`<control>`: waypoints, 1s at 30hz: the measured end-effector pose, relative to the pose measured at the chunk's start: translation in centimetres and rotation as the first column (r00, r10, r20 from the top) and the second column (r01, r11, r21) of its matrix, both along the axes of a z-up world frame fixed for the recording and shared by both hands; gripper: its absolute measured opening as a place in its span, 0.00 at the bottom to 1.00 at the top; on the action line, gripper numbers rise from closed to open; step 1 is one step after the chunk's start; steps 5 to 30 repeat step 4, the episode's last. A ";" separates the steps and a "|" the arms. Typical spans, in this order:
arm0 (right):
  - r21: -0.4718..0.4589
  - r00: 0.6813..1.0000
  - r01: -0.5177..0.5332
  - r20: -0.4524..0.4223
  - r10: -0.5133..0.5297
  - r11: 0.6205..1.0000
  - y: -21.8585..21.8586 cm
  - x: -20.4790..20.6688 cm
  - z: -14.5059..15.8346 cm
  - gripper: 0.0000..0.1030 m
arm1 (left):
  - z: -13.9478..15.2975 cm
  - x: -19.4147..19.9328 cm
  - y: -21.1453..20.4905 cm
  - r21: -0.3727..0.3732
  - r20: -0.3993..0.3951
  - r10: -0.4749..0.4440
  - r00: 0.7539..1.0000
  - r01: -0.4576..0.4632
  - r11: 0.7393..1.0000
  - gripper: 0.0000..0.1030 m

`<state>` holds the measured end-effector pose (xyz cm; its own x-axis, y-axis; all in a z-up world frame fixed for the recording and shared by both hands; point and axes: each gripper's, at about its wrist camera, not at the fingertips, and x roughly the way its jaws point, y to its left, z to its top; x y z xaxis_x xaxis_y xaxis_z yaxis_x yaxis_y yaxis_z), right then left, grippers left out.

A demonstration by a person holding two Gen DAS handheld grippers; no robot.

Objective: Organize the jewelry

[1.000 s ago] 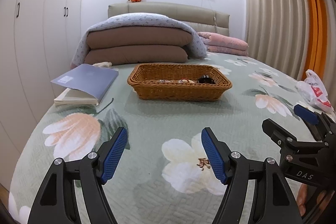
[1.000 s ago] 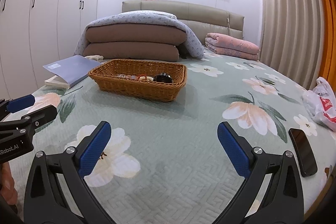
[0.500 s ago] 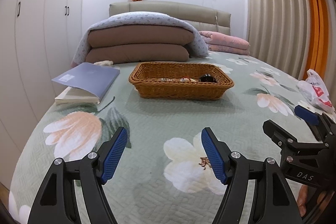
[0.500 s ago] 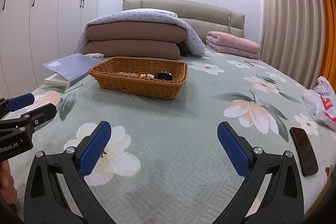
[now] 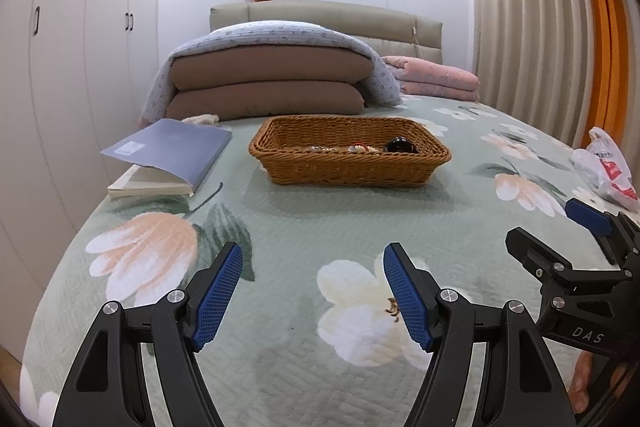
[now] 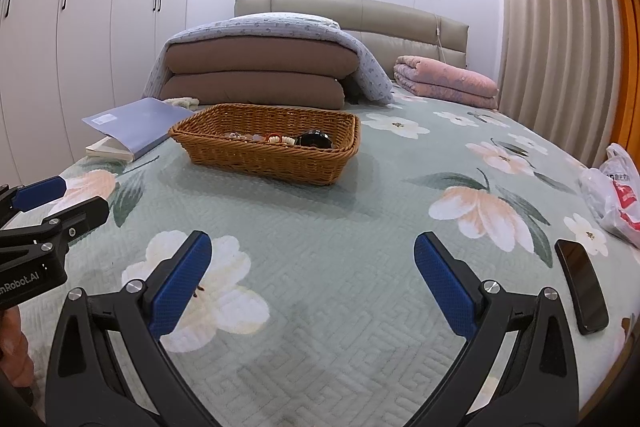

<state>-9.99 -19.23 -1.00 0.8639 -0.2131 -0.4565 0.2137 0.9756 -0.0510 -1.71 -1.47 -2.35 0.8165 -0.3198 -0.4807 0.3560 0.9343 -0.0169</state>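
Note:
A brown wicker basket (image 5: 348,167) stands on the flowered bed, also in the right wrist view (image 6: 272,159). Inside lie beaded bracelets (image 6: 256,137), a red-and-white bracelet (image 5: 358,147) and a dark round piece (image 6: 316,139). My left gripper (image 5: 312,291) is open and empty, low over the bedspread well in front of the basket. My right gripper (image 6: 312,283) is open and empty, also short of the basket. Each gripper shows at the edge of the other's view.
A grey-blue folder on a book (image 5: 168,155) lies left of the basket. Folded brown quilts (image 5: 268,83) and a pink blanket (image 6: 444,83) are at the headboard. A black phone (image 6: 582,291) and a plastic bag (image 6: 616,191) lie at the right edge.
Both views have shifted slightly, with the basket sitting a little higher and nearer. The grippers stay open and empty.

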 end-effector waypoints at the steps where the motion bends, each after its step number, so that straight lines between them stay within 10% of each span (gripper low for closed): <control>1: 0.000 1.000 0.000 0.000 0.000 1.000 0.0 0.0 0.0 1.00 | 0.0 -0.1 0.1 -0.004 0.004 0.001 1.000 -0.001 1.000 0.72; 30: 0.000 1.000 0.000 0.000 0.000 1.000 0.0 0.0 0.0 1.00 | 0.0 0.1 0.2 -0.011 0.001 0.006 1.000 -0.006 1.000 0.72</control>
